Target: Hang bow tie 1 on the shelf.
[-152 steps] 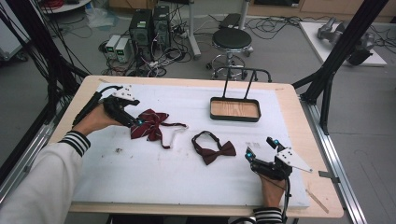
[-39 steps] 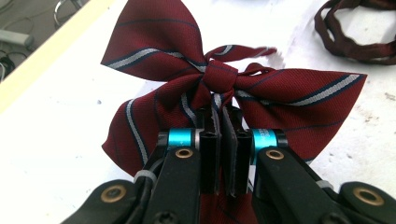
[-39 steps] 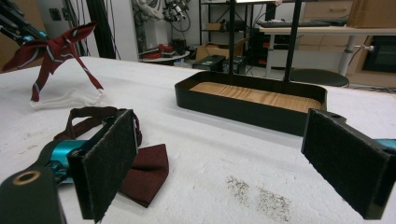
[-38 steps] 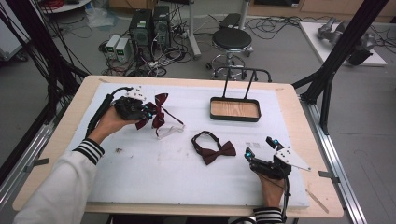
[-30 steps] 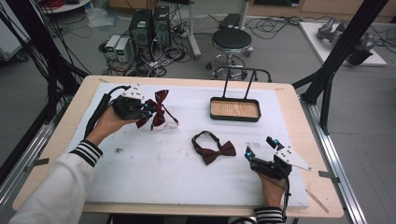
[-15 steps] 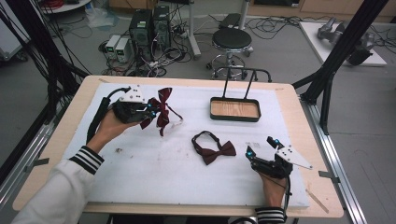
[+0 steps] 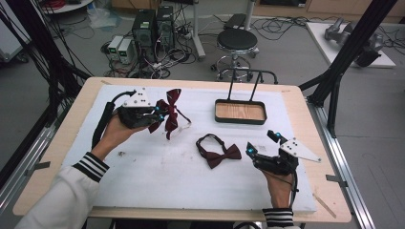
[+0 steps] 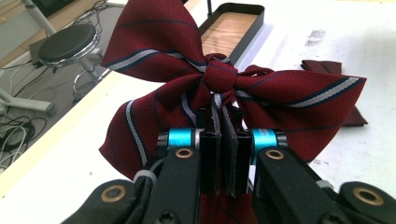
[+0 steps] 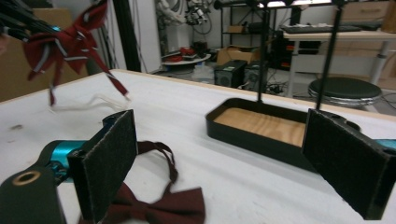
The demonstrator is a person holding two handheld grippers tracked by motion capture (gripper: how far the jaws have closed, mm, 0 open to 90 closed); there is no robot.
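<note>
Your left gripper (image 7: pixel 160 114) is clamped on the striped bow tie (image 7: pixel 168 112) — in the left gripper view the two black jaws stand almost together, pinching the cloth just below the knot, with the dark red wings and their pale stripes spread to either side (image 8: pixel 224 84). You hold it lifted off the white mat (image 7: pixel 143 176), over the far left part of it, and its thin strap dangles down toward the mat. Your right gripper (image 7: pixel 261 143) rests near the right edge of the mat with its jaws spread wide and nothing between them — the right gripper view shows the two dark pads well apart (image 9: pixel 229 163). Just beside its left jaw lies the plain bow tie (image 7: pixel 217 152), flat on the mat with its strap looped behind it. Farther back stands the black tray (image 7: pixel 240 119) with a wooden bottom and an upright wire handle. Beyond the table edge a round black stool (image 7: pixel 237 40) stands on the floor.
</note>
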